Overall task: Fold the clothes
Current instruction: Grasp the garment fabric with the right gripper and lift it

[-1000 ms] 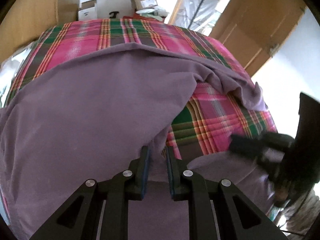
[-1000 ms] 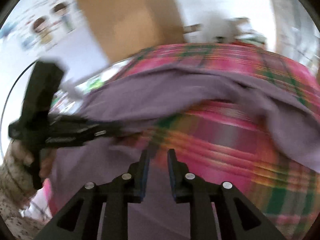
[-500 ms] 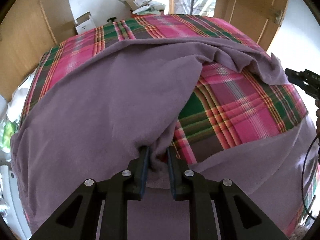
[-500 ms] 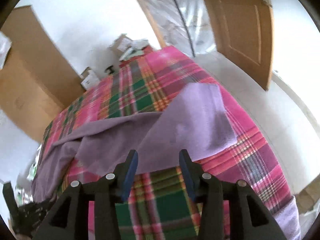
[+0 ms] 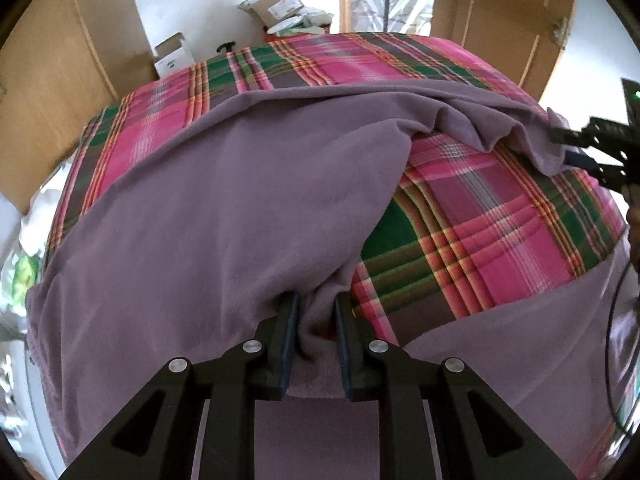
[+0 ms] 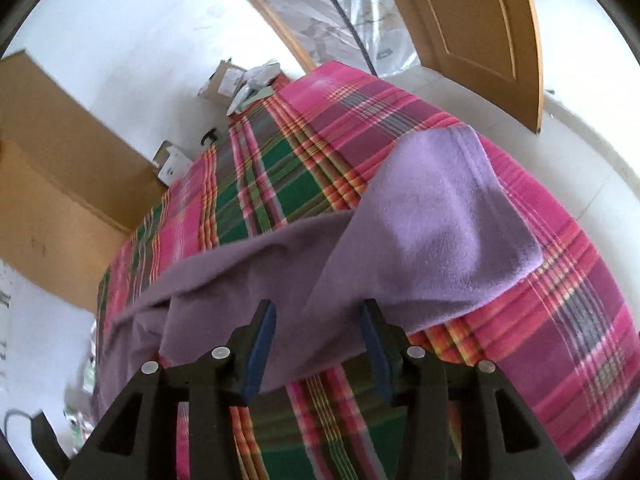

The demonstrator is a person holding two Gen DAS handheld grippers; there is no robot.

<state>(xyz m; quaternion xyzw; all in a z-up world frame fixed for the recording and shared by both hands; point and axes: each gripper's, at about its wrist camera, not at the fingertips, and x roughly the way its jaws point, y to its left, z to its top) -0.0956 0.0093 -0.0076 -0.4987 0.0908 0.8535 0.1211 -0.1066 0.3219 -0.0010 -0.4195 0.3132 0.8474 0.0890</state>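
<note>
A large purple fleece garment [image 5: 224, 216] lies spread over a bed covered with a pink and green plaid blanket [image 5: 492, 236]. My left gripper [image 5: 316, 312] is shut on a bunched fold of the purple cloth near the bed's near edge. In the right wrist view, my right gripper [image 6: 318, 316] is open with its fingers set around the edge of the purple garment [image 6: 436, 236], a lighter flap of it lying beyond. The right gripper [image 5: 576, 148] also shows at the right edge of the left wrist view, at the cloth's far corner.
Cardboard boxes [image 5: 276, 4] sit against the white wall beyond the bed. A wooden wardrobe [image 5: 52, 80] stands at the left and a wooden door [image 6: 476, 24] at the right. The left gripper's body [image 6: 44, 440] shows at the lower left of the right wrist view.
My right gripper has let go near the front, swung to the garment's far right edge and opened wider around it. My left gripper stays shut on the cloth.
</note>
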